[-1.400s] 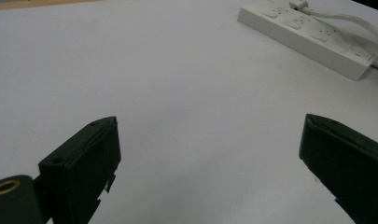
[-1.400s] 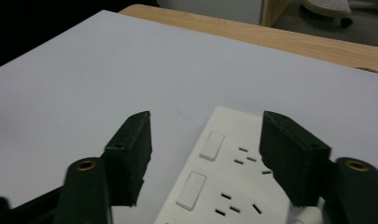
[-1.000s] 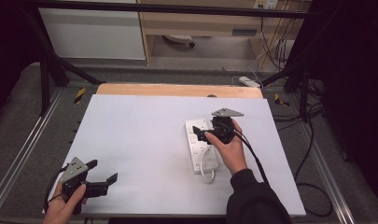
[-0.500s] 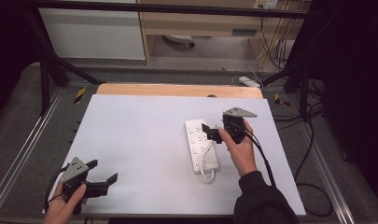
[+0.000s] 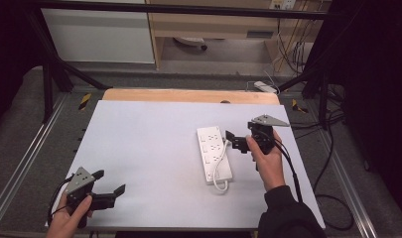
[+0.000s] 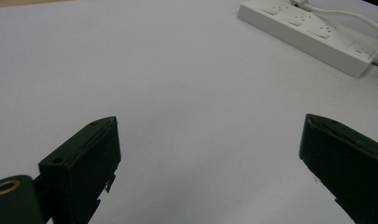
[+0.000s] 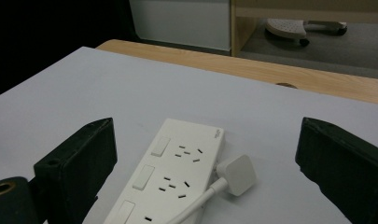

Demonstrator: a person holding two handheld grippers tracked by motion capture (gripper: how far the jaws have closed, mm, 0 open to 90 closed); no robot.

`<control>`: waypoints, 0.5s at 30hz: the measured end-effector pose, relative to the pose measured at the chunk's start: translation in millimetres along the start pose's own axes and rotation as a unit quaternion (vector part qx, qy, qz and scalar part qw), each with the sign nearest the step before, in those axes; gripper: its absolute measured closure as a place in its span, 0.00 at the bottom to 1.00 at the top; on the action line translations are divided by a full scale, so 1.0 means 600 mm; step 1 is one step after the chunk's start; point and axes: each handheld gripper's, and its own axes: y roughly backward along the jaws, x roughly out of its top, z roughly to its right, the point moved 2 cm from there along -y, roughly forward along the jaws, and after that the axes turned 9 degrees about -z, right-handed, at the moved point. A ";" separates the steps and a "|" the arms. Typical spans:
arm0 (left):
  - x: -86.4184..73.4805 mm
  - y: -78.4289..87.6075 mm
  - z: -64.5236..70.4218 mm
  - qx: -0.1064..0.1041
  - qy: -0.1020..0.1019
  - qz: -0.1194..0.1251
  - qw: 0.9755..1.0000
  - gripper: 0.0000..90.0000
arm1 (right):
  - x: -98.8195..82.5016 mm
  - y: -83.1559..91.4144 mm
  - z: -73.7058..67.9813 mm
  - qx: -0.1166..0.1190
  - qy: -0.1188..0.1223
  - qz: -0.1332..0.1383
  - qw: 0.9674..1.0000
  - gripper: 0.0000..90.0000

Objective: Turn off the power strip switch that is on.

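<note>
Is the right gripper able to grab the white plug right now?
Probably yes. The right gripper sits beside the power strip, jaws wide open, and the white plug lies on top of the strip with nothing covering it.

Beyond my white-topped table (image 5: 149, 144) with its wooden far edge (image 5: 188, 95) I'm looking at grey floor (image 5: 208, 54), a white cabinet (image 5: 99, 34), a wooden shelf unit (image 5: 213, 25) (cables (image 5: 288, 44) dangling beside it) and darkness on both sides.
</note>
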 end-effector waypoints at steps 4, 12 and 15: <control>0.000 -0.002 0.001 0.002 -0.001 -0.003 1.000 0.06 | -0.008 0.009 0.014 -0.005 -0.009 0.002 1.000 0.06; 0.000 -0.001 0.001 0.002 0.000 -0.001 1.000 0.06 | -0.030 0.026 0.033 -0.001 -0.022 0.003 1.000 0.07; 0.000 -0.001 0.001 0.003 0.000 -0.001 1.000 0.06 | -0.038 0.033 0.037 0.000 -0.027 0.007 1.000 0.07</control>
